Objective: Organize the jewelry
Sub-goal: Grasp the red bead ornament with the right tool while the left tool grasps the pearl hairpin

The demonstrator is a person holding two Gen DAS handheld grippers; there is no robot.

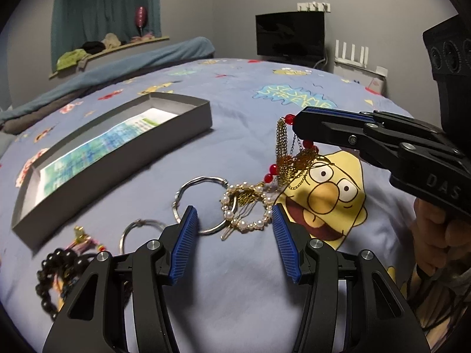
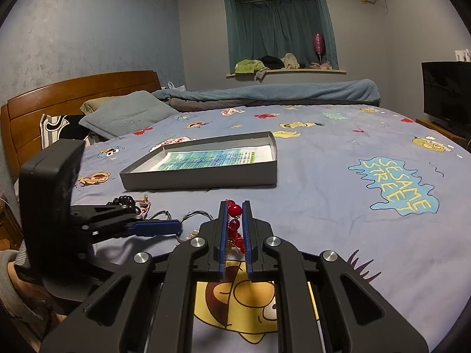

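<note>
Left wrist view shows the left gripper [image 1: 234, 220] low over the blue cartoon-print bedsheet [image 1: 235, 94], its blue pads partly apart with nothing pressed between them; a pearl bracelet [image 1: 247, 209] and a large silver ring [image 1: 203, 203] lie on the sheet in the gap just ahead of its tips. To the right, the right gripper [image 1: 297, 123] reaches in from the side, held by a hand [image 1: 435, 235], and is clamped on a red-bead and gold-chain necklace [image 1: 290, 153] that hangs from its tip, the lower end trailing down into the tangle beside the pearls. A smaller silver ring [image 1: 138, 229], a black bead bracelet [image 1: 56, 276] and a small pink-and-gold piece [image 1: 85, 238] lie at lower left. An open grey box [image 1: 117, 158] with printed paper inside sits well behind the jewellery. Right wrist view confirms the red beads [image 2: 234, 209] pinched between the nearly closed pads of the right gripper.
</note>
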